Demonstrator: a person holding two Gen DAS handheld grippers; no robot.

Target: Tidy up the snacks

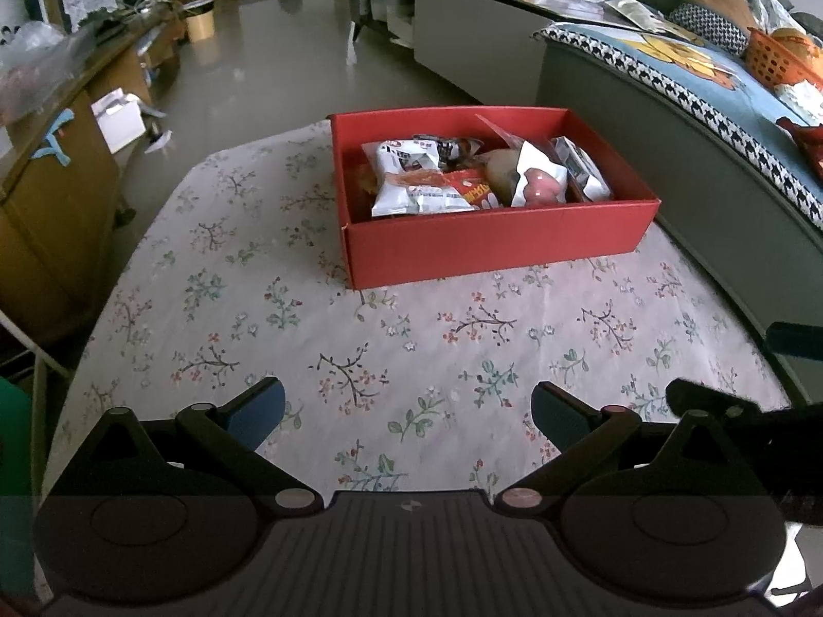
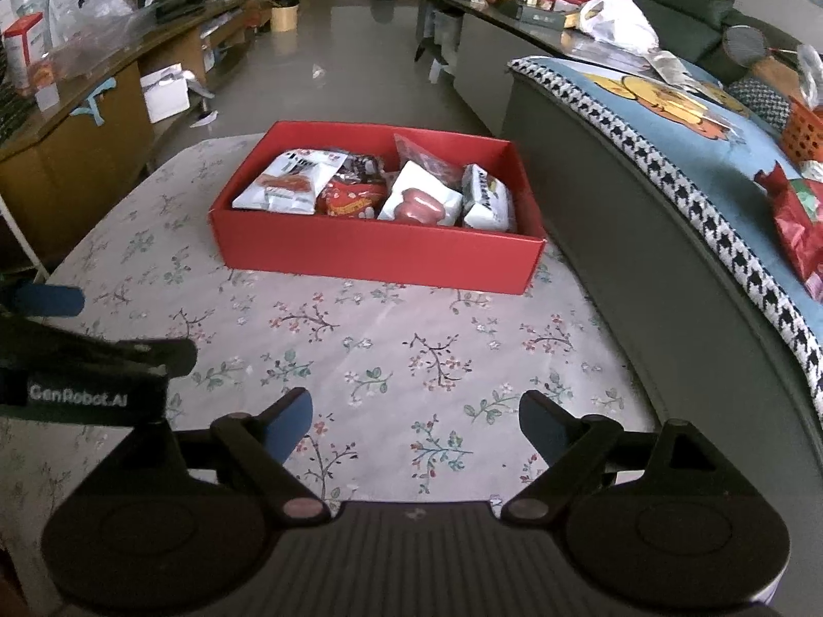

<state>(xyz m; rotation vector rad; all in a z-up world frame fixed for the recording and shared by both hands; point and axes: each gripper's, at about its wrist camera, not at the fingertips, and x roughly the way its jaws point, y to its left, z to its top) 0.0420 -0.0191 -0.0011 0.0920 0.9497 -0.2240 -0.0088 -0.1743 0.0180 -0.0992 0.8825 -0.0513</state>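
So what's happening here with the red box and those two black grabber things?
A person is tidying snacks with a pair of hand-held tongs. The snack packets already lie in the red box on the flowered tablecloth. Both the left tongs and right tongs hang open and empty over the cloth, short of the box.

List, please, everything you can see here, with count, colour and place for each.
box: one, red, far side of table
snacks: several packets, white and red, inside box
tablecloth: one, pale floral, covering table
sofa: one, grey-green with blue throw, right of table
basket: one, orange, on sofa
cabinet: one, wooden, left
bin: one, tan, far floor
left gripper: one, black, blue pads, open, empty
right gripper: one, black, blue pads, open, empty
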